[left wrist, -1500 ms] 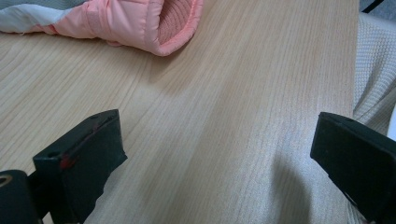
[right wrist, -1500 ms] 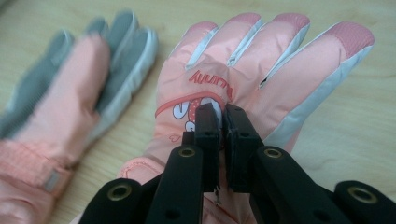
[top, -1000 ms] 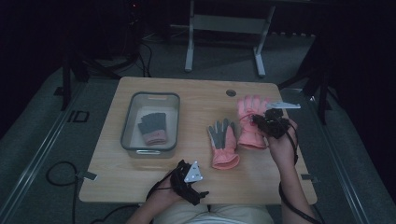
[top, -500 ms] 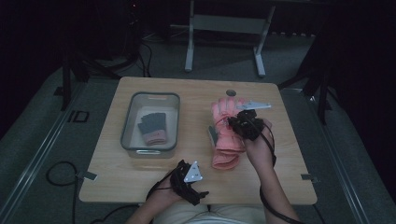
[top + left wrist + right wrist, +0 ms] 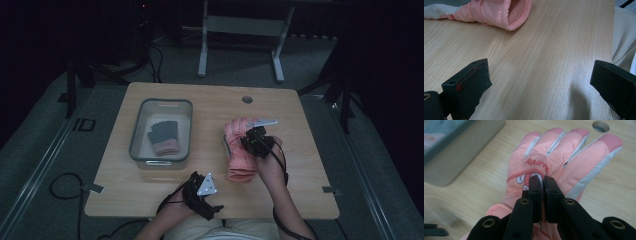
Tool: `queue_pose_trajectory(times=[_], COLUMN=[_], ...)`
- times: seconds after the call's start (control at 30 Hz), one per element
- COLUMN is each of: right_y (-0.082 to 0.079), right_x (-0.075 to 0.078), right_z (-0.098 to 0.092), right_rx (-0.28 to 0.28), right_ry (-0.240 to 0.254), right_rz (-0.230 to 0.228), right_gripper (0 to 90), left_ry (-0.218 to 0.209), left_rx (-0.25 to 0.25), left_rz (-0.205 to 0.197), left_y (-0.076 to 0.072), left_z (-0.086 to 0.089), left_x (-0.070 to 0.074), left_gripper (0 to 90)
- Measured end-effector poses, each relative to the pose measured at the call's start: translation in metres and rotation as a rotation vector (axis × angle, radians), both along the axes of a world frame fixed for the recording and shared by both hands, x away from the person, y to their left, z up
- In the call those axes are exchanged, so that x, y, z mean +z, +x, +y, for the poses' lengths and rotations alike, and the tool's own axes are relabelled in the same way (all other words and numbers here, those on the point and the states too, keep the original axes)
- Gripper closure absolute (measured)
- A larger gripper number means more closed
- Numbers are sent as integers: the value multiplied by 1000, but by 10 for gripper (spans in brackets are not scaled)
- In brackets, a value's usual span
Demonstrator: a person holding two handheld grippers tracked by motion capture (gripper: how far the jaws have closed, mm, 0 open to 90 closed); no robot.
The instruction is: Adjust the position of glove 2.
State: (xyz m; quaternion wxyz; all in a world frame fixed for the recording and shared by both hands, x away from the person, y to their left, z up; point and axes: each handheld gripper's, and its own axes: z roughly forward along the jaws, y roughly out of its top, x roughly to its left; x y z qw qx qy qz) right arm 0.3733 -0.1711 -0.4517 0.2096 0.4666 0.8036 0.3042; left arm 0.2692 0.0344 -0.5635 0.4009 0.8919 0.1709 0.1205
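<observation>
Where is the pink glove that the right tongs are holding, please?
In the high view the pink glove lies right of centre on the table, right of the grey bin, pinched by the right tongs.

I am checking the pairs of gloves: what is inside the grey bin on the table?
Inside the grey bin lies one small glove, dark grey with a pink cuff. Whether a second glove lies under it cannot be seen.

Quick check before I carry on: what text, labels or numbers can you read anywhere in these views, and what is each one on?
Red lettering on the back of the pink glove, upside down in the right gripper view, just beyond the right hand-held gripper: too blurred to read with certainty.
Red-and-white cartoon print below that lettering: a picture, partly hidden by the jaws.
"ID": white marking on the floor left of the table.
Clear bin and the grey-and-pink glove inside it: no text visible.
</observation>
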Motion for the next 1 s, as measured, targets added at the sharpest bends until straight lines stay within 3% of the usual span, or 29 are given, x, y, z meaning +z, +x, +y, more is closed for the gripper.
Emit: queue_pose_trajectory(times=[0.1, 0.27, 0.67, 0.83, 1.0], right_y=[4, 10, 16, 17, 12], right_x=[-9, -22, -42, -44, -31], right_z=[-1, -4, -4, -6, -8], right_rx=[-10, -18, -9, -7, 15], right_ry=[-11, 22, 51, 63, 84], right_rz=[16, 51, 75, 78, 49], right_gripper=[857, 849, 823, 803, 692], left_ry=[-5, -4, 3, 1, 0], left_rx=[2, 2, -2, -1, -1], left_rz=[1, 4, 4, 4, 5], left_y=[0, 0, 0, 0, 0], left_z=[0, 0, 0, 0, 0], left_x=[0, 0, -1, 0, 0], left_gripper=[22, 22, 22, 22, 22])
